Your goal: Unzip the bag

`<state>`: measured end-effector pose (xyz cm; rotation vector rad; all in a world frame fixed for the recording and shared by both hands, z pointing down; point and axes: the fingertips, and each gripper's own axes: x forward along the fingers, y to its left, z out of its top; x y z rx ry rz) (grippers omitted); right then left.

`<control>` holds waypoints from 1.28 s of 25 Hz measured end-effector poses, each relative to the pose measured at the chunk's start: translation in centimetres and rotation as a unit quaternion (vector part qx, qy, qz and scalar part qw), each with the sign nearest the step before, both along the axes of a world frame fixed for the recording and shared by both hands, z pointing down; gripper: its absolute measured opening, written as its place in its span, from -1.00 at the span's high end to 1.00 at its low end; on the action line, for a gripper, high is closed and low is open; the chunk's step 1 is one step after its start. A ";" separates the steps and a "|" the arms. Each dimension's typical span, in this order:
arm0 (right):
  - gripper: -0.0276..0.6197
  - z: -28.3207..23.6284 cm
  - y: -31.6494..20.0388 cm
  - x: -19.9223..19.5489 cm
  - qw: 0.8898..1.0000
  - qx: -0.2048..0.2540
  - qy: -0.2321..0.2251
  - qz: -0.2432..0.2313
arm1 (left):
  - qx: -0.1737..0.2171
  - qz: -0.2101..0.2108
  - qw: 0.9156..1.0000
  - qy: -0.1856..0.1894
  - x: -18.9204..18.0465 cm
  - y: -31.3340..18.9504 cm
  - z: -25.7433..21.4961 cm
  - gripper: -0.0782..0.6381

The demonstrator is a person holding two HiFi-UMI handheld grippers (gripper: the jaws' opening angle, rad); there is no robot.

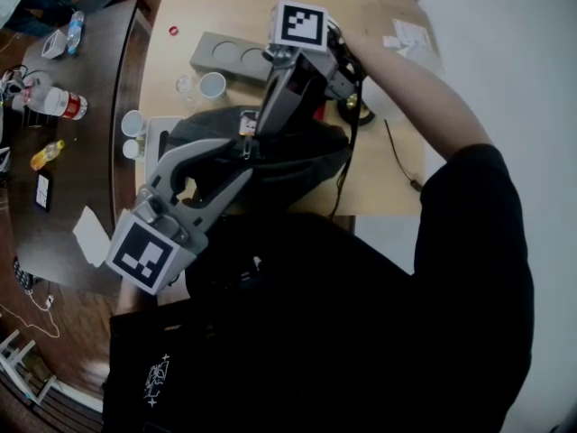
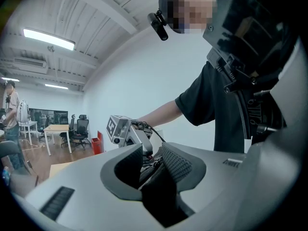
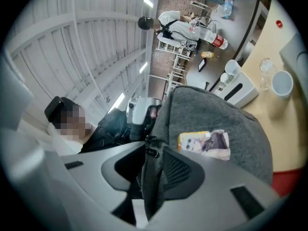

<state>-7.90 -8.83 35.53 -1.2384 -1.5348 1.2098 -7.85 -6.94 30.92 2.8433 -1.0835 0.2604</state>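
Both grippers clenched on the dark grey bag (image 1: 306,156)
Left gripper (image 2: 151,148) pinches its fabric; right gripper (image 3: 151,150) clamps a dark strap (image 3: 150,189).

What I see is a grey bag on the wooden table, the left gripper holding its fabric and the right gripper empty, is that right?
Not quite: the right gripper is not empty. The right gripper view shows its jaws closed on a dark strip of the grey bag. The rest holds: the bag lies on the wooden table and the left gripper holds its fabric.
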 end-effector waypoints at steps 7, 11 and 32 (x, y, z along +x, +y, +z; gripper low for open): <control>0.53 -0.3 0.0 0.1 1.000 -0.004 -0.004 0.002 | 0.000 0.000 1.000 -0.001 0.1 0.0 0.0 0.43; 0.53 -0.8 0.0 0.1 1.000 0.003 -0.014 0.005 | -0.001 0.001 1.000 -0.001 0.0 0.0 0.1 0.43; 0.75 -2.9 1.2 0.8 0.998 0.033 -0.047 0.034 | 0.006 0.003 1.000 -0.001 -0.1 -0.1 0.2 0.43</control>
